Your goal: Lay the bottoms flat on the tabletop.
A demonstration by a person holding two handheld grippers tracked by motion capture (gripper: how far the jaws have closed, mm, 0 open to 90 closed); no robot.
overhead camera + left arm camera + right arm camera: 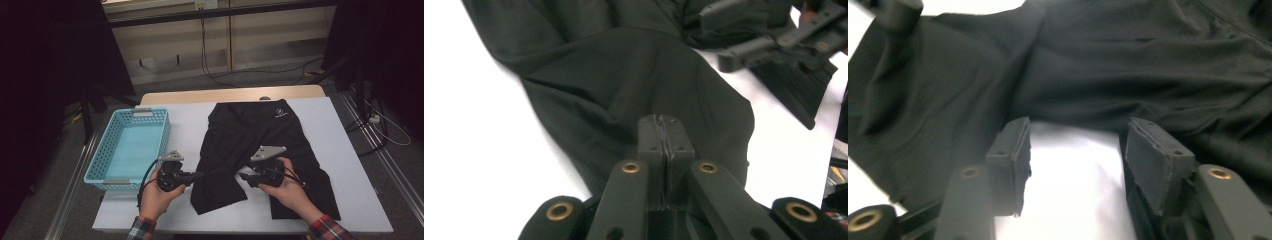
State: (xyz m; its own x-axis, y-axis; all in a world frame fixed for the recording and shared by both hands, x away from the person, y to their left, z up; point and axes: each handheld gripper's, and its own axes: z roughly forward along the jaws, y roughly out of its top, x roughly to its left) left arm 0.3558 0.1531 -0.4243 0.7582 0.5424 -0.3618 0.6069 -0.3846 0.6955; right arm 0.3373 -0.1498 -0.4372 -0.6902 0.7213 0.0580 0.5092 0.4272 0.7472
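One turquoise perforated basket (131,146) sits at the left of the white table (330,130), its long axis running away from the person, two metal handles at its short ends. Just right of it, the left gripper (198,175) is held in the person's left hand (156,196), pointing rightward across the table; its jaws are pressed fully together, and in the left gripper view the pads (666,138) meet on the edge of the black cloth, pinching it. One pair of black shorts (260,145) lies flat in the middle of the table, long axis running near to far: waistband at the far end with a small white logo (281,114), two legs spread toward the person. The left leg's hem is the part in the left gripper's grip. Between the legs, the right gripper (242,176), in the right hand (290,192), points leftward. Its jaws stand about half apart, nothing clamped; the right gripper view shows bare table between the pads (1157,159), with the crotch fabric just beyond them. Two grippers, two hands, one garment, one basket.
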